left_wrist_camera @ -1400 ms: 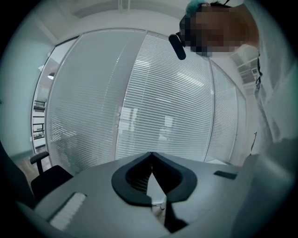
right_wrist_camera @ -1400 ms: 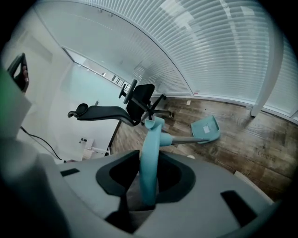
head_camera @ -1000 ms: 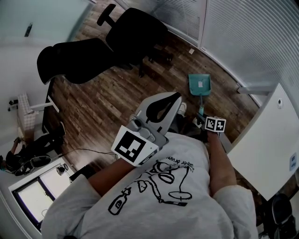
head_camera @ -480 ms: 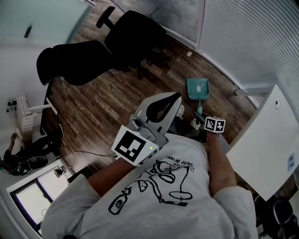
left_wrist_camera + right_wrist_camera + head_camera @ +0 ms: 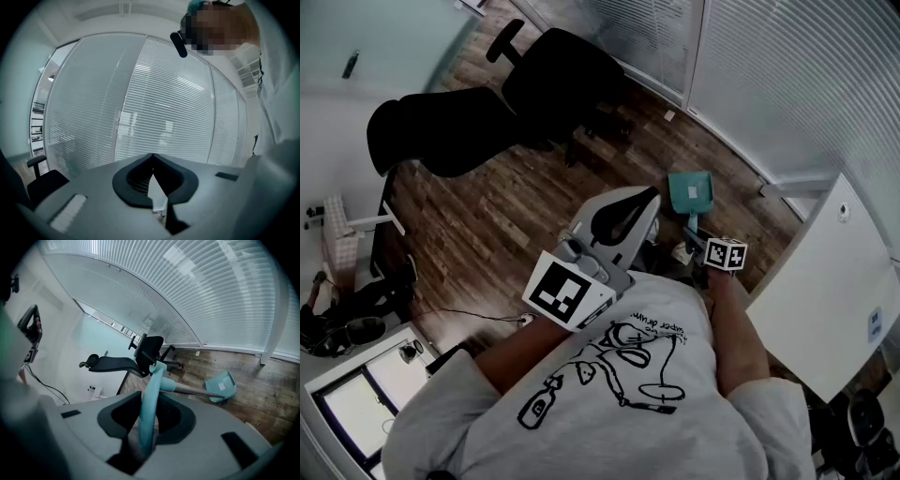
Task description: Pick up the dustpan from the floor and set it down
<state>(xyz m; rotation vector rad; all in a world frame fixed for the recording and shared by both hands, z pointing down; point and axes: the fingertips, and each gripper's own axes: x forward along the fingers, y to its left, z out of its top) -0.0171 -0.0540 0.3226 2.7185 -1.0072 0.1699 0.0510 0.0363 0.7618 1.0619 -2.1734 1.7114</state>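
Where the dustpan (image 5: 690, 192) is: ahead of and below the right gripper (image 5: 701, 246), out at the far end of its long handle (image 5: 190, 390). The teal pan is low over the wood floor (image 5: 497, 206); whether its lip touches the boards I cannot tell.
Right gripper: closed to a narrow gap on the teal grip loop (image 5: 149, 394) at the handle's top end, with the loop edge-on between the jaws. Taking it there, I judge, spares the person a bend to the floor, but leaves the pan far from the hold.
Right gripper's aim: pitched down toward the pan, so the handle runs on away from the jaws rather than across them. That probably keeps the pan from swinging round.
Left gripper (image 5: 653, 197): jaws together tip to tip with nothing between them, raised to the left of the right gripper and facing the slatted blinds (image 5: 154, 93). It seems to have no part in the carry, and up there it is clear of the handle.
Office chairs (image 5: 562, 80): two black ones beyond the pan and off to the left gripper's side, well apart from it.
Table (image 5: 825, 281): white, just to the right of the right gripper; the handle passes beside its edge.
Stage: by my reading the lift, with the pan in grip and the setting down not yet done.
Risk: a long lever on a thin loop, so the pan may twist in the jaws.
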